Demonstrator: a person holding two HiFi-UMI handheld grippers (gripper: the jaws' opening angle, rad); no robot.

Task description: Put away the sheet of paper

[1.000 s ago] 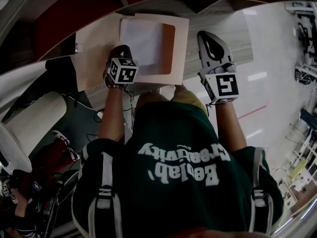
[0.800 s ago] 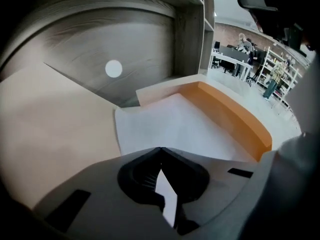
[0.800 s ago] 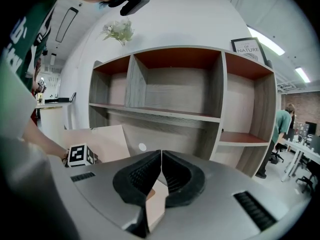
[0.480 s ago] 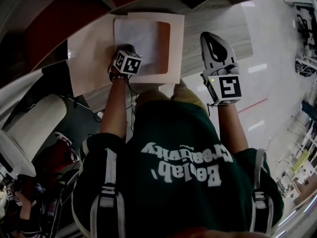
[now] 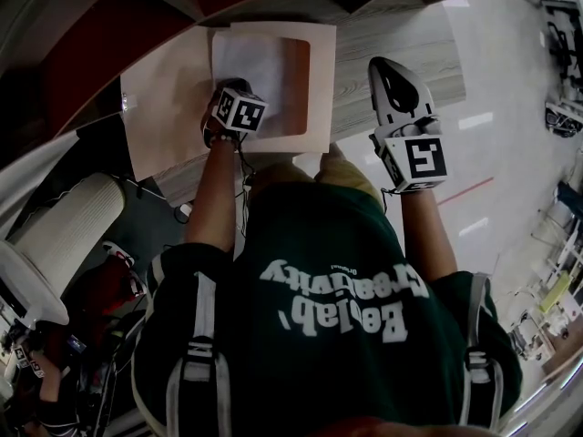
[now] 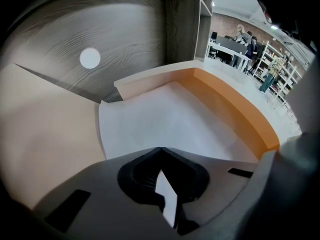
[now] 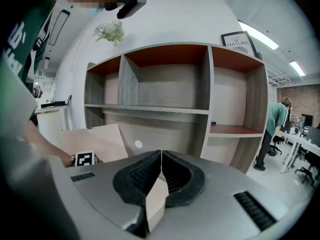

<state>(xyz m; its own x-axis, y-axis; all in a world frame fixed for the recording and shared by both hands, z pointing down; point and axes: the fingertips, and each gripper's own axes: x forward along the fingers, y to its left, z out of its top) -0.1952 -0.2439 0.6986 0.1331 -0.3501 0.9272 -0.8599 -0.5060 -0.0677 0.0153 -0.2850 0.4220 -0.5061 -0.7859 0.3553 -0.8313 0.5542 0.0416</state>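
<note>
A white sheet of paper (image 5: pixel 260 66) lies flat inside a shallow beige box (image 5: pixel 323 80) with an orange inside, on the grey wood table (image 5: pixel 401 35). My left gripper (image 5: pixel 230 96) is at the sheet's near left corner, shut. In the left gripper view the sheet (image 6: pixel 165 124) spreads forward from the closed tips of that gripper (image 6: pixel 160 149), toward the box's orange wall (image 6: pixel 235 109). My right gripper (image 5: pixel 387 62) hovers to the right of the box, shut and empty. The right gripper view shows that gripper (image 7: pixel 161 151) pointing at the shelves.
A beige flap (image 5: pixel 168 98) lies open on the box's left side. A wooden shelf unit (image 7: pixel 170 84) stands behind the table. A white office chair (image 5: pixel 64 226) is at my lower left. A person (image 7: pixel 275 129) stands by desks at the far right.
My left gripper has moved forward and a little right along the sheet's near edge, and less orange shows beside the sheet. The right gripper has hardly moved.
</note>
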